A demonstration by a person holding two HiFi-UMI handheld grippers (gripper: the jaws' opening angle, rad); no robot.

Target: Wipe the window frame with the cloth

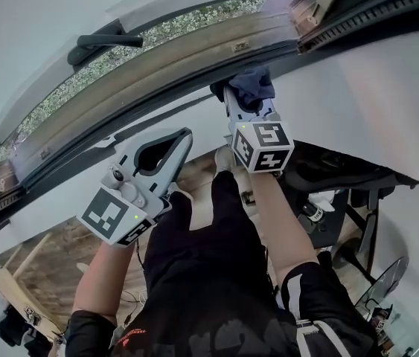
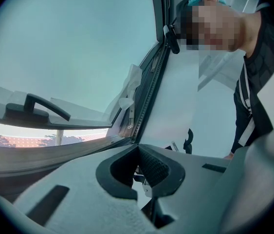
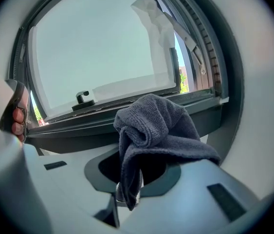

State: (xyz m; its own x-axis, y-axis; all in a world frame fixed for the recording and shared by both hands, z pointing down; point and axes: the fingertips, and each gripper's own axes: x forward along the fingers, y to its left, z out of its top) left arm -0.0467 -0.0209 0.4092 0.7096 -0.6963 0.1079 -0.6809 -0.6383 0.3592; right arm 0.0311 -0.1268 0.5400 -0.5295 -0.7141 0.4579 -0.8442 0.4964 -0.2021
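Observation:
A dark grey-blue cloth point(image 1: 252, 86) is bunched in my right gripper point(image 1: 240, 99), which is shut on it just below the dark lower rail of the window frame point(image 1: 187, 80). In the right gripper view the cloth point(image 3: 154, 130) hangs over the jaws, in front of the frame's bottom rail point(image 3: 127, 118). My left gripper point(image 1: 183, 136) is lower and to the left, away from the frame, with its jaws closed together and nothing between them; the left gripper view shows it point(image 2: 137, 147) pointing at the frame's corner point(image 2: 134, 133).
A black window handle point(image 1: 105, 43) sits on the open sash at upper left, also the handle point(image 2: 37, 108) and the handle point(image 3: 83, 99). White wall lies below the frame point(image 1: 358, 95). A person stands at right point(image 2: 253, 72). Chairs and floor clutter lie below point(image 1: 343, 199).

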